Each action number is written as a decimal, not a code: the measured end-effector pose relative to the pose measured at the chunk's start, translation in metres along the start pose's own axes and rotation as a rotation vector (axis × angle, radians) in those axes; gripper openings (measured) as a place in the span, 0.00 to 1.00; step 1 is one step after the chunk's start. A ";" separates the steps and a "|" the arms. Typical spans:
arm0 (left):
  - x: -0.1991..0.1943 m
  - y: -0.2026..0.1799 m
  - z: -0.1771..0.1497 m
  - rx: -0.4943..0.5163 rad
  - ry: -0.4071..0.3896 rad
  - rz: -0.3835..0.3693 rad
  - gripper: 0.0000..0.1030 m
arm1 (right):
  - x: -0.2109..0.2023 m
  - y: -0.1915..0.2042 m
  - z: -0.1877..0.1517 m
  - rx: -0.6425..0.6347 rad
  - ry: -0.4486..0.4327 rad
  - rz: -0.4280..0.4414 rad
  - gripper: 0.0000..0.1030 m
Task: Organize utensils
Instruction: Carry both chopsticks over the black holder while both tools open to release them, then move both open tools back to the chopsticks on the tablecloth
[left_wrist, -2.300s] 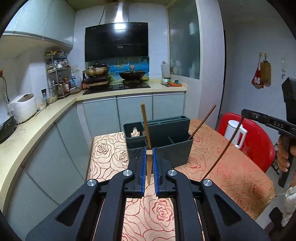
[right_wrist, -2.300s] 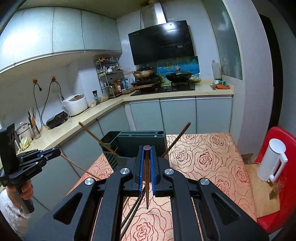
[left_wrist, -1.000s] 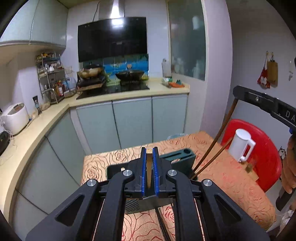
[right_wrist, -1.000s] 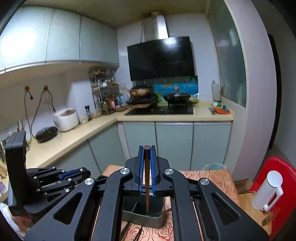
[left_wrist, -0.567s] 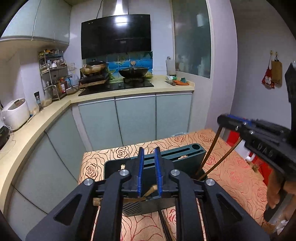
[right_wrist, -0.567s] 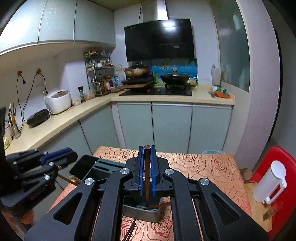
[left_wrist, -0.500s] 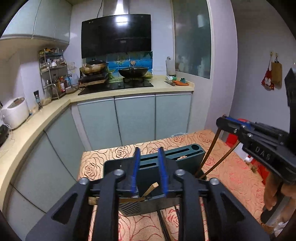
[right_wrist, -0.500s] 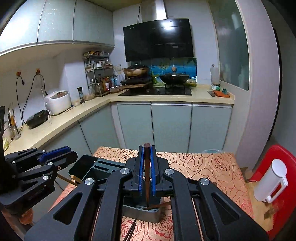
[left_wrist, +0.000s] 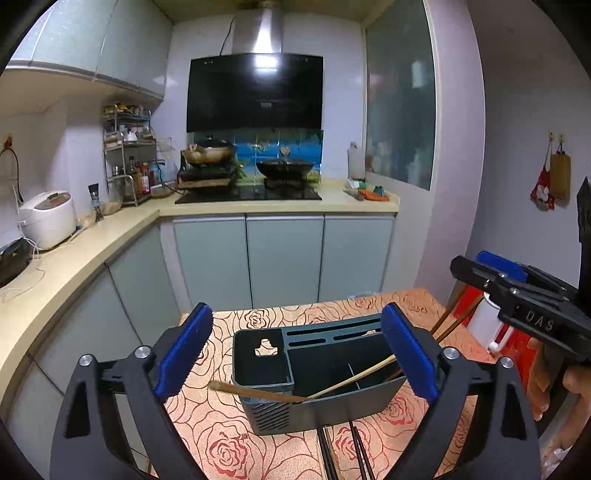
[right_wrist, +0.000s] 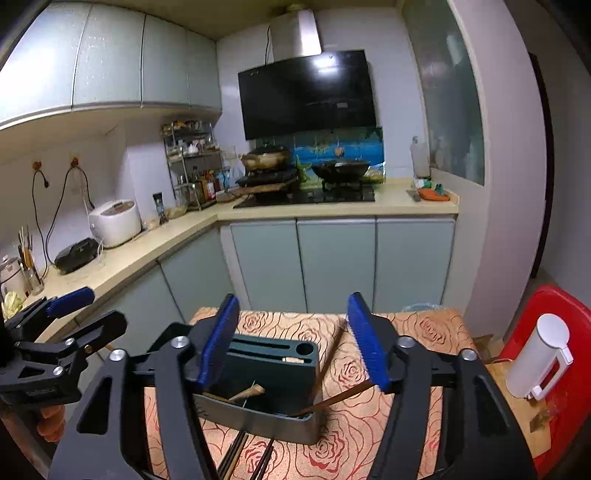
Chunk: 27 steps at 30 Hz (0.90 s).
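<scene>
The surface is a small table with a rose-pattern cloth, and it is the biggest thing near the grippers. On it stands the dark utensil holder, a box with slots at the far side and open bins at the near side.

The left gripper is wide open and holds nothing. Its blue pads sit on either side of the holder in the left view. The right gripper is also wide open and empty, just above the same holder.

Some chopsticks are already in the holder. One light wooden chopstick lies tilted across the near bin, with its thick end poking out over the left edge. A brown chopstick leans out of the right side of the holder, and another stands up against that side. They are in, but they look messy and not upright.

More dark chopsticks lie on the cloth at the near side of the holder. I think these still need to go in

So the job looks partly done: a few sticks are in the box, a few are left on the surface, and the tilted ones may need tidying
</scene>
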<state>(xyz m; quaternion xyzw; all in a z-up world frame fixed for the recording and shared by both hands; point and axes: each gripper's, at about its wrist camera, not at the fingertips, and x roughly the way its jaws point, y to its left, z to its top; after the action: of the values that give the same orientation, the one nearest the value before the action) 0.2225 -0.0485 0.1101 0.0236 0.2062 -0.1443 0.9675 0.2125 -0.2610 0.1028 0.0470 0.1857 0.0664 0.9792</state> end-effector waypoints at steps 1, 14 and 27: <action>-0.005 0.000 0.000 -0.002 -0.008 -0.004 0.90 | -0.005 0.000 0.001 -0.001 -0.012 -0.001 0.61; -0.044 0.008 -0.041 -0.012 -0.009 -0.003 0.92 | -0.071 -0.008 -0.014 -0.027 -0.095 0.029 0.67; -0.058 0.016 -0.126 0.026 0.082 0.050 0.92 | -0.088 -0.009 -0.103 0.008 0.012 0.020 0.71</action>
<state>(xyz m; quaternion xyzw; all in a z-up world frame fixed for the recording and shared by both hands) 0.1266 -0.0043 0.0183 0.0470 0.2430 -0.1216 0.9612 0.0945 -0.2754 0.0373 0.0522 0.1913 0.0757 0.9772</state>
